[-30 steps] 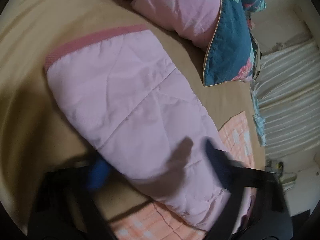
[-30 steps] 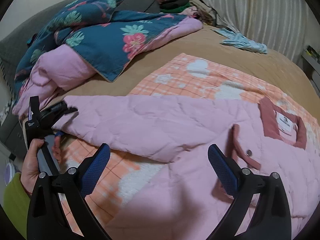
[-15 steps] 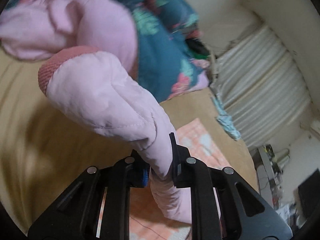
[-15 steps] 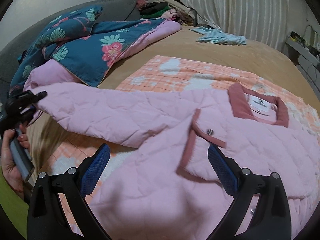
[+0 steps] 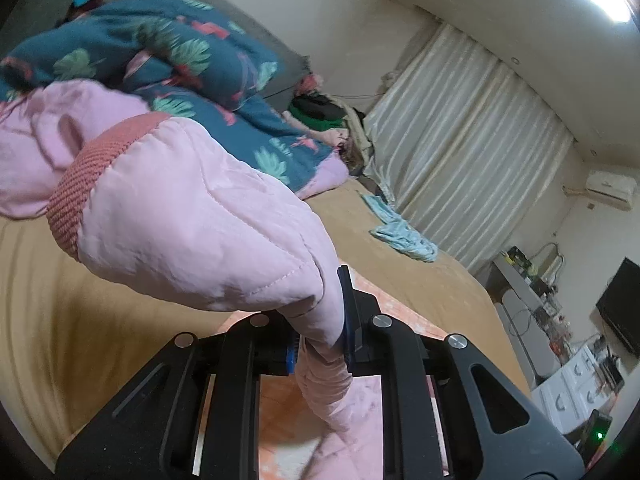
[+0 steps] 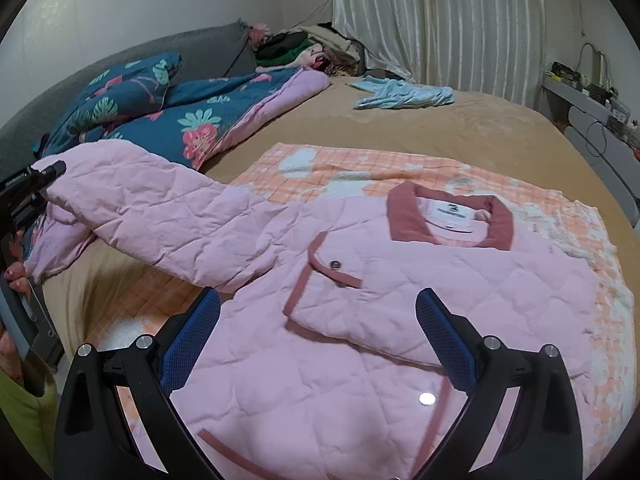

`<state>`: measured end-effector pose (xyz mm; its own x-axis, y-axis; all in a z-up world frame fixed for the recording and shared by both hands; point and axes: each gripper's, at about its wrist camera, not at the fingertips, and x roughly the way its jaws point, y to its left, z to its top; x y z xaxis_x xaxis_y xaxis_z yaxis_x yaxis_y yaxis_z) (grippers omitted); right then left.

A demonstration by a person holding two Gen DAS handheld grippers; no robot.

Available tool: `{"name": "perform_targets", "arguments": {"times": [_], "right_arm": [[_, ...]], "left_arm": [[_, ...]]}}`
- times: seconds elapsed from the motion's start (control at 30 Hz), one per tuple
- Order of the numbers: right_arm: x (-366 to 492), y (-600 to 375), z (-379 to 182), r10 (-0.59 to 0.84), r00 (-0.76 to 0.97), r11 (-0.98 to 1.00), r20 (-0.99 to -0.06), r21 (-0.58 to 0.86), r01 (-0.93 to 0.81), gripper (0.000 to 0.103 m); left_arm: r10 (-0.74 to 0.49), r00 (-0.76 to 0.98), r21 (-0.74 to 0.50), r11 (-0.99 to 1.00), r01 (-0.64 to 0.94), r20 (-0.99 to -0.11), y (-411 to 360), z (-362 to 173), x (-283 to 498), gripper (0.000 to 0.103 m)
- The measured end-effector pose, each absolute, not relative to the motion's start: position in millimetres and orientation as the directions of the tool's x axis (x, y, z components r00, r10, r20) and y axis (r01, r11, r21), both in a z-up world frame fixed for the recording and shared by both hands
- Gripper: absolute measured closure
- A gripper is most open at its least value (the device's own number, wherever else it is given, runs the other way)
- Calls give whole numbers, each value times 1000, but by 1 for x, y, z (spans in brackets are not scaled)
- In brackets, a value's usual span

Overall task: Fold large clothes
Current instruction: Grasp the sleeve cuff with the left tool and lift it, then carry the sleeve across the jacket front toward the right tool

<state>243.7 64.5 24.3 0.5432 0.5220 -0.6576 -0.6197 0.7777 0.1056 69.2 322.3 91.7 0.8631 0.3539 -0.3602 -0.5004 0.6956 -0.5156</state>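
A pink quilted jacket with a rose collar lies front-up on an orange checked blanket on the bed. My left gripper is shut on the jacket's left sleeve near its rose knit cuff and holds it lifted off the bed. In the right wrist view the sleeve stretches up and left to that gripper. My right gripper is open and empty, hovering above the jacket's chest.
A teal floral duvet with pink lining is bunched at the head of the tan bed. A light blue garment lies near the curtains. A clothes pile sits at the far corner. A desk with clutter stands on the right.
My left gripper closed on the sleeve and lifted it up off the bed. The right gripper moved over the jacket's chest, staying open.
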Motion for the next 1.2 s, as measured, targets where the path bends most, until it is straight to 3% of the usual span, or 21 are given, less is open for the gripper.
{"name": "perform_targets", "arguments": {"times": [0.6, 1.2], "right_arm": [[252, -35, 29, 486, 625, 841, -611, 133, -525, 5], [276, -104, -15, 420, 669, 885, -614, 112, -453, 5]], "left_arm": [[304, 881, -384, 813, -438, -362, 244, 133, 128, 94], [193, 897, -255, 916, -310, -398, 147, 124, 205, 95]]}}
